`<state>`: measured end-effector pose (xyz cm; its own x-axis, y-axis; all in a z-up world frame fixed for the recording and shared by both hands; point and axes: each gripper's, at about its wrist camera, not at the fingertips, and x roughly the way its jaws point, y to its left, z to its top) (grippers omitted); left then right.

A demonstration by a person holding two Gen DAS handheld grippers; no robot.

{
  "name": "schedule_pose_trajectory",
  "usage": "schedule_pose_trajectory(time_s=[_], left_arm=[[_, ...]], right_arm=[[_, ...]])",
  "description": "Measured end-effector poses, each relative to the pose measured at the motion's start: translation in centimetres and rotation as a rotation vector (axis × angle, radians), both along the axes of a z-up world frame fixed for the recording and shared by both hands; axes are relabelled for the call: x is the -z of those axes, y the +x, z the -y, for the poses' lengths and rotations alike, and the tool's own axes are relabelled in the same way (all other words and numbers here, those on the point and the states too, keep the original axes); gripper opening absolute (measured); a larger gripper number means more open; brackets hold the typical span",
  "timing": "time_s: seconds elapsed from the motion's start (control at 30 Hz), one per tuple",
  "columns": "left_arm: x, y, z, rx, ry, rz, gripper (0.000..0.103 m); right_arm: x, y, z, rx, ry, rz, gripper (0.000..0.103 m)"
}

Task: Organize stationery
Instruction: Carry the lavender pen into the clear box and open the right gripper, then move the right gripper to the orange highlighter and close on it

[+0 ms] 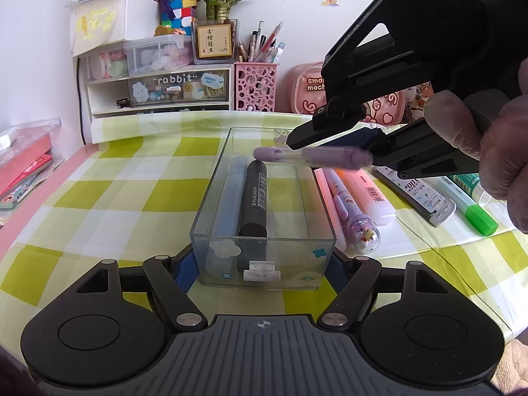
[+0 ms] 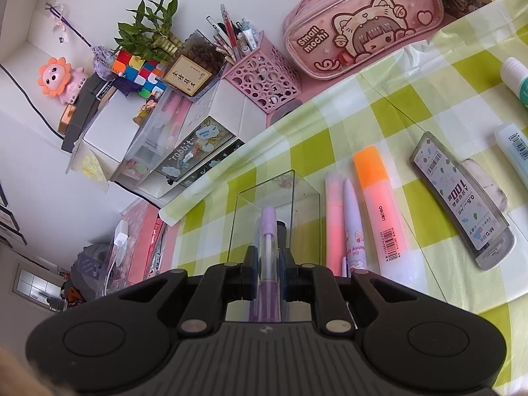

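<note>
my left gripper (image 1: 264,264) fingers clamped on the clear box (image 1: 264,217) on the bench | my right gripper (image 2: 266,260) fingers clamped on purple pen (image 2: 268,231), above the box's far end | risk: pen lies crosswise, could catch the rim and roll onto bench

Both my views are bright, with even daylight and soft, faint shadows. Fisheye bending curves the table (image 1: 109,198) edge and darkens the frame corners. The purple pen (image 1: 313,157) at centre right of my left view shows motion blur. The clear box (image 1: 264,231) carries mild reflections.
</note>
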<state>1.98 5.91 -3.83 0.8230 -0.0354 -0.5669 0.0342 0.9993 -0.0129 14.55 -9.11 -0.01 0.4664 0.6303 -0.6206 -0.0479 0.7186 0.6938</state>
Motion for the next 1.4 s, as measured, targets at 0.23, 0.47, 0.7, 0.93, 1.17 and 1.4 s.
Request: schedule_pose_trajectory(time_s=[0.23,0.47,0.7,0.93,1.17,1.4], left_arm=[[0.0,0.0,0.1,0.001,0.004,0.000,0.073],[0.0,0.0,0.1,0.001,0.004,0.000,0.073],[0.0,0.0,0.1,0.001,0.004,0.000,0.073],[0.0,0.0,0.1,-0.001,0.002,0.001,0.073],[0.0,0.0,0.1,-0.001,0.001,0.001,0.073],[0.0,0.0,0.0,-0.001,0.001,0.002,0.073]], right_arm=[[-0.3,-0.2,-0.1,-0.013,-0.009,0.013,0.014],[-0.6,-0.4,-0.2,-0.023,-0.019,0.032,0.024],[-0.7,-0.4,-0.1,-0.022,-0.034,0.049,0.027],[-1.2,-0.8,0.6,-0.014,-0.086,0.098,0.034],[-1.9,-2.1,1.1,-0.061,-0.262,0.275,0.053],[-0.7,-2.9,1.5,-0.112,-0.430,0.382,0.065]])
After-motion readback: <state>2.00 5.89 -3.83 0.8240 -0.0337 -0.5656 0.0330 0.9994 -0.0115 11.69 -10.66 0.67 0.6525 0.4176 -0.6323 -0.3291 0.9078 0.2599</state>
